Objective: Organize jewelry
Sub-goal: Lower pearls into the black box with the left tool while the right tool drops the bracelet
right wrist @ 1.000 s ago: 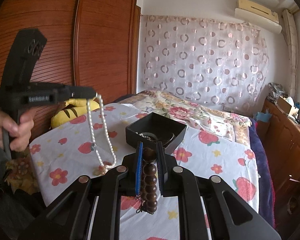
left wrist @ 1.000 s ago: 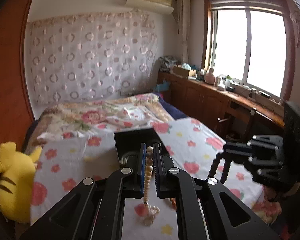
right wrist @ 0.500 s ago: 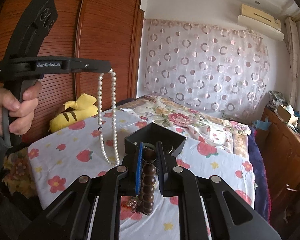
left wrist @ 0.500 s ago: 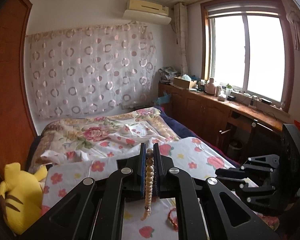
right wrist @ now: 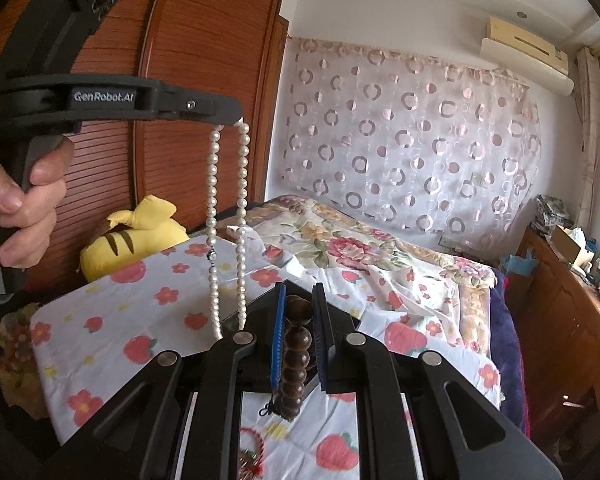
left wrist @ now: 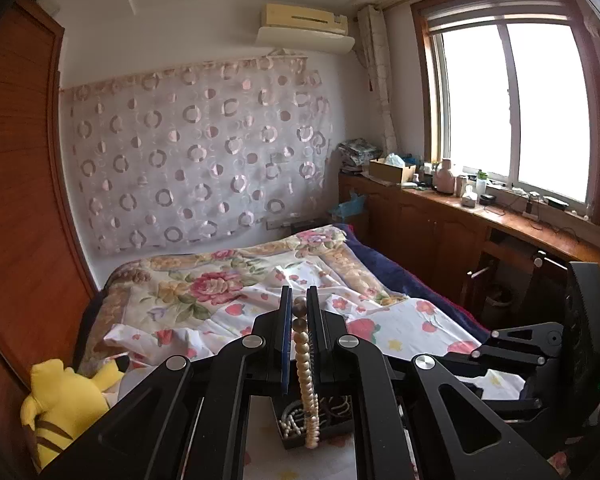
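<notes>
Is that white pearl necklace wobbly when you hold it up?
Probably very floppy: the pearl necklace hangs in two limp strands from the left claw. It would likely swing when moved. Its lower end already seems to pile loosely in the black box.

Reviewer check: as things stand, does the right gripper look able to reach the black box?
Probably yes: the black box sits open just beyond the right gripper, but that gripper already clamps a brown bead bracelet.
</notes>
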A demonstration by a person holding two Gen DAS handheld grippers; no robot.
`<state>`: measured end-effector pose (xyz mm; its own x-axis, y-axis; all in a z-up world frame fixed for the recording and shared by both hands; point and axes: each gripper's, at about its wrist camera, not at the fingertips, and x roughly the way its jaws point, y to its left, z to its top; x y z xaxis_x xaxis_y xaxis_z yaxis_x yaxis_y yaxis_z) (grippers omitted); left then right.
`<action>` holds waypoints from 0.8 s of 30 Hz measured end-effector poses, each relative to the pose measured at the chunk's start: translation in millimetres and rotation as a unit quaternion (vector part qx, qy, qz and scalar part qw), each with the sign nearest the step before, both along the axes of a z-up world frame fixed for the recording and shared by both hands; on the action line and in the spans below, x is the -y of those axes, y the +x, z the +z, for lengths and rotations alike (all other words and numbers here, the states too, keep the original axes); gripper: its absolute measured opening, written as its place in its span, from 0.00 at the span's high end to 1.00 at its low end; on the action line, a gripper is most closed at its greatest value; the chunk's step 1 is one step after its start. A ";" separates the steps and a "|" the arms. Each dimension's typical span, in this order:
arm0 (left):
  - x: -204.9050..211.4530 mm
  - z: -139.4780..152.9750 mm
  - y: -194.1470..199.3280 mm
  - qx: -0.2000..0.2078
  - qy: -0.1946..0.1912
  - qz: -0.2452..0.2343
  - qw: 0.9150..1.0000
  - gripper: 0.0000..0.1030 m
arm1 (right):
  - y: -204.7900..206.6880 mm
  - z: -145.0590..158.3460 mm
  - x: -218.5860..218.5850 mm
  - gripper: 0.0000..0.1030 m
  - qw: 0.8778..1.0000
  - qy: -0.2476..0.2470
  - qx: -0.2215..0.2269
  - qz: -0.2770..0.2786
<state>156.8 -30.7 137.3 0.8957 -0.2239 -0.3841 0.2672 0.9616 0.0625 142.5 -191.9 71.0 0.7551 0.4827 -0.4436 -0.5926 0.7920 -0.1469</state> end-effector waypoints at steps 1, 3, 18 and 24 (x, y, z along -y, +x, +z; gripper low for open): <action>0.6 1.6 3.1 0.000 0.001 0.001 1.000 0.94 | 3.9 0.1 -2.0 0.85 1.000 -0.002 0.000 -0.002; 1.8 6.0 8.8 0.003 0.004 0.004 1.000 0.94 | 13.2 0.7 -4.9 0.85 1.000 -0.004 -0.003 -0.005; -19.0 -62.4 56.5 -0.073 -0.013 0.028 0.997 0.94 | 70.8 -31.3 -18.9 0.85 0.998 0.005 -0.059 -0.021; -24.2 -96.7 63.1 -0.103 -0.015 0.031 0.994 0.94 | 86.4 -40.2 -24.4 0.85 0.997 0.004 -0.077 -0.021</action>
